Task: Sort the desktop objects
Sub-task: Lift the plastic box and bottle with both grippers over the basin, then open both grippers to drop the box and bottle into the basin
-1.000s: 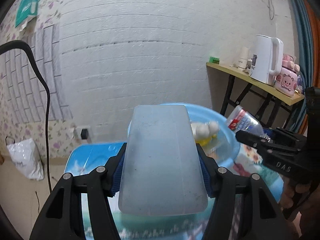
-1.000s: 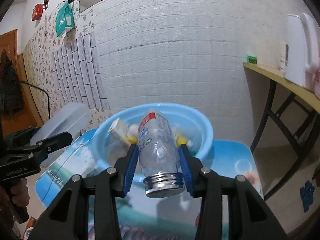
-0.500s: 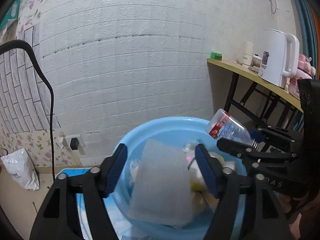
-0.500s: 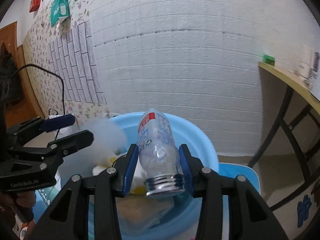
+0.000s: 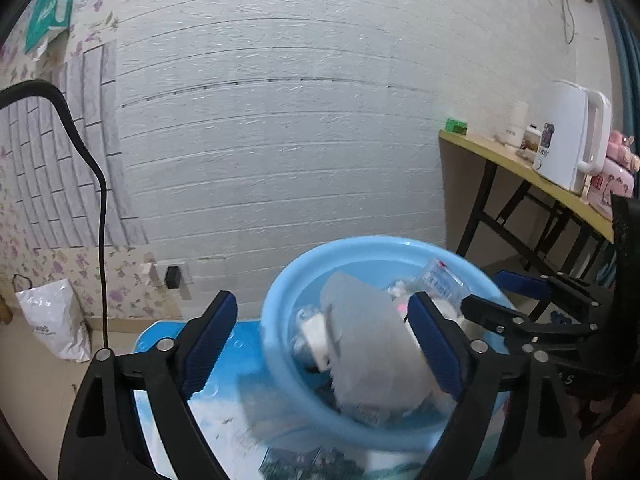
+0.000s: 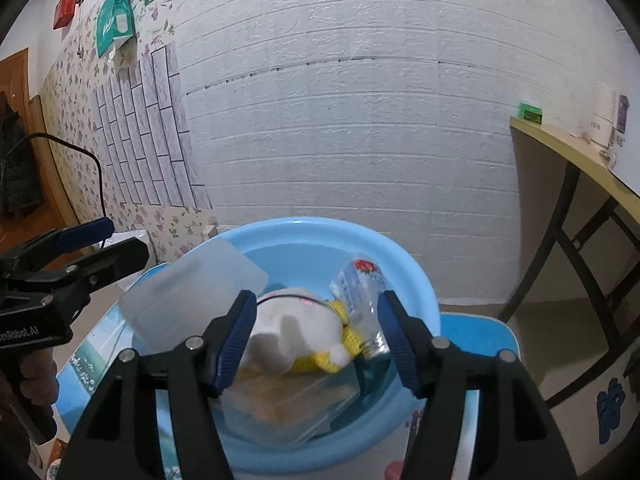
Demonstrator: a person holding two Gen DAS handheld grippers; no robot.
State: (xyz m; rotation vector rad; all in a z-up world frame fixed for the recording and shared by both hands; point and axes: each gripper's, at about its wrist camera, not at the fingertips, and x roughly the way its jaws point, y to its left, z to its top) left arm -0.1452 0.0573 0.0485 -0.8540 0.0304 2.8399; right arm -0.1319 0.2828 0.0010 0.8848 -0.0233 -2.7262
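Blue table under blue basin, white brick wall, left gripper and right gripper both apart

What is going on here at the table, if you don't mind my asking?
A person is sorting items into a blue basin. Both grippers' jaws have just been opening: the left gripper has let go of a frosted plastic box, the right gripper of a clear bottle, both now in the basin beside a plush toy.

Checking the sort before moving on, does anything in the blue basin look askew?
Yes. The frosted plastic box sits tilted against the blue basin rim, poking above it, not flat. The clear bottle lies slanted beside the plush toy.
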